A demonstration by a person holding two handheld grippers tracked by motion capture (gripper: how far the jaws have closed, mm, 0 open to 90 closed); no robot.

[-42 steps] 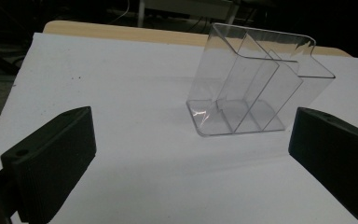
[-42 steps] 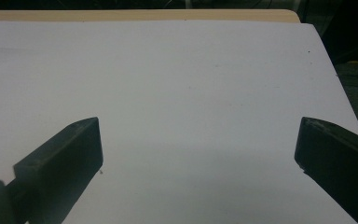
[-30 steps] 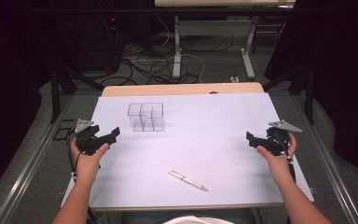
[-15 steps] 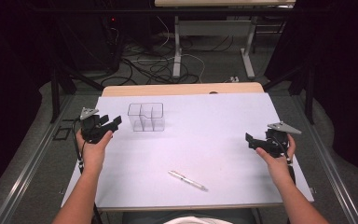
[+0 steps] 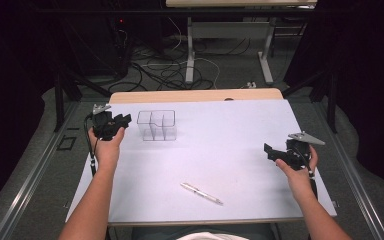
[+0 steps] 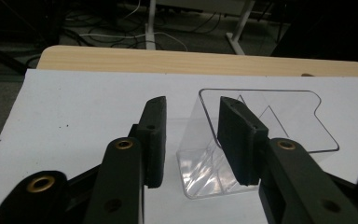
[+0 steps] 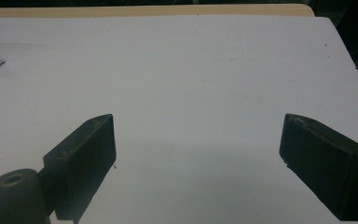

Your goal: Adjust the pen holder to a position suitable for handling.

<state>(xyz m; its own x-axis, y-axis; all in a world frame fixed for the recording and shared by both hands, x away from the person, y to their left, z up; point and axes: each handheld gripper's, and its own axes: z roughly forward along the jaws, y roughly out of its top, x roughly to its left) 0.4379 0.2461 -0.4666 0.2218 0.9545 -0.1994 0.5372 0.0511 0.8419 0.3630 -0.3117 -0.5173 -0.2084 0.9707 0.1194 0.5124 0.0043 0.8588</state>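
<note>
The box (image 6: pixel 261 116) is clear glossy plastic. The surface (image 5: pixel 230 135) looks like matt white paper, with a pale wood edge (image 6: pixel 168 60). Each hand-held gripper (image 6: pixel 191 135) is matt black plastic with brass-coloured rivets. The pen (image 5: pixel 201 193) shines like metal.

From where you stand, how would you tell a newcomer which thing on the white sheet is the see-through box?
Start at the white sheet covering the table, and look to its far left part, beside the left gripper. There stands the clear box, divided into compartments. Unlike the slim pen lying flat near the front edge, it is transparent, upright and boxy.
</note>
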